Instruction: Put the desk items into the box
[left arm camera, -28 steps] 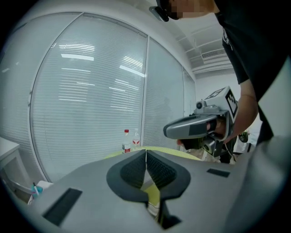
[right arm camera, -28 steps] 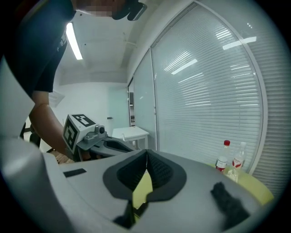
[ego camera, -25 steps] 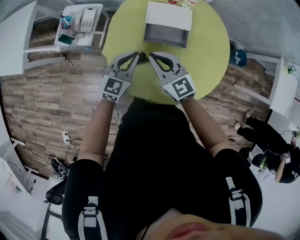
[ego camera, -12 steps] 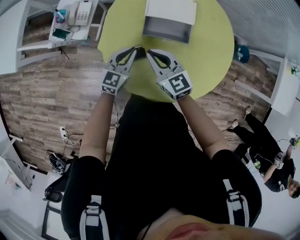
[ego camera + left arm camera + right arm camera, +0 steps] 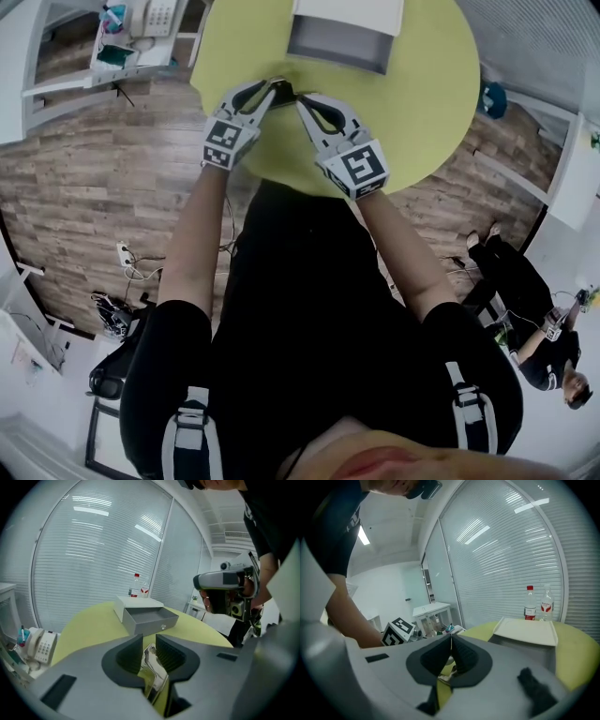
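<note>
- Meeting tip to tip over the near part of the round green table (image 5: 422, 103): left gripper (image 5: 272, 86) and right gripper (image 5: 300, 101).
- Holding the left gripper's jaws parted, having just been opening them, with a small clip (image 5: 151, 663) and its shiny metal loop standing loose between the pads.
- Pressing the right gripper's jaws together at the tips, just beside that clip; not showing whether anything thin is pinched there.
- Lying on the table by both tips, outside the box: the clip.
- Standing farther back, grey drawer pulled open toward the grippers: the white box (image 5: 339, 42).
</note>
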A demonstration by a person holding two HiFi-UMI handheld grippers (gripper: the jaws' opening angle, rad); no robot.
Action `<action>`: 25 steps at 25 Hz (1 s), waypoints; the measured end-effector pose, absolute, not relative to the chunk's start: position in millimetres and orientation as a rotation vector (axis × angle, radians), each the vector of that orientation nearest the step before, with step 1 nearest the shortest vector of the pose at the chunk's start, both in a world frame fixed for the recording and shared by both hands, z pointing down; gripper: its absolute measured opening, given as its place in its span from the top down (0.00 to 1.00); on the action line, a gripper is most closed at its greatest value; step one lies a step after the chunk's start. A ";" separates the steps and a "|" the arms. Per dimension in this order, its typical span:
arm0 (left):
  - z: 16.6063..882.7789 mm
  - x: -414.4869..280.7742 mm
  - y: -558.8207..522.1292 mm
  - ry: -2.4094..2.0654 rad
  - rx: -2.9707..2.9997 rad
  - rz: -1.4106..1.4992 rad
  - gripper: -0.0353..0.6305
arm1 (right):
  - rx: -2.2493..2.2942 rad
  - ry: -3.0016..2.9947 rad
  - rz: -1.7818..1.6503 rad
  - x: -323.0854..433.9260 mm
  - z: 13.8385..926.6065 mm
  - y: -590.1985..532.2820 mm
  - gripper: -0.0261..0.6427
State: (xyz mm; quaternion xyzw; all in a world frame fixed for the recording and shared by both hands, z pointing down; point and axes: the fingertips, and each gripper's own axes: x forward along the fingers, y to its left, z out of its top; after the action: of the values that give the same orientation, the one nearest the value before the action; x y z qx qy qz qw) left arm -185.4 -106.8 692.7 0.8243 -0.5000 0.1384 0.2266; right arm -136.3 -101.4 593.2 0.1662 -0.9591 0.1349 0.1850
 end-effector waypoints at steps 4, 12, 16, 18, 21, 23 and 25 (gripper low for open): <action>710.3 -182.6 -107.2 -1.353 2.245 0.396 0.78 | 0.469 -2.694 0.400 -133.8 600.4 -94.8 0.94; 737.1 -182.3 -112.7 -1.313 2.200 0.377 0.76 | 0.476 -2.689 0.434 -133.4 609.0 -93.6 0.94; 740.9 -180.5 -116.8 -1.307 2.194 0.347 0.76 | 0.479 -2.684 0.444 -129.4 611.8 -93.7 0.94; 740.7 -178.2 -118.7 -1.303 2.198 0.347 0.76 | 0.481 -2.680 0.451 -126.8 613.3 -93.5 0.94; 744.0 -177.4 -121.6 -1.290 2.199 0.360 0.76 | 0.481 -2.676 0.456 -125.1 616.0 -94.4 0.94; 744.3 -176.4 -123.2 -1.278 2.198 0.362 0.76 | 0.480 -2.674 0.459 -124.2 616.3 -95.0 0.94; 743.4 -174.5 -123.3 -1.262 2.196 0.365 0.76 | 0.482 -2.675 0.461 -122.4 614.5 -95.2 0.94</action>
State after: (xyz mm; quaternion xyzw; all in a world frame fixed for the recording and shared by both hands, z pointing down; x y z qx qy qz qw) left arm -174.5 -123.3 743.4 0.8219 -0.4723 0.1368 0.2875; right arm -122.4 -95.2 614.5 0.1715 -0.9525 0.1640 0.1911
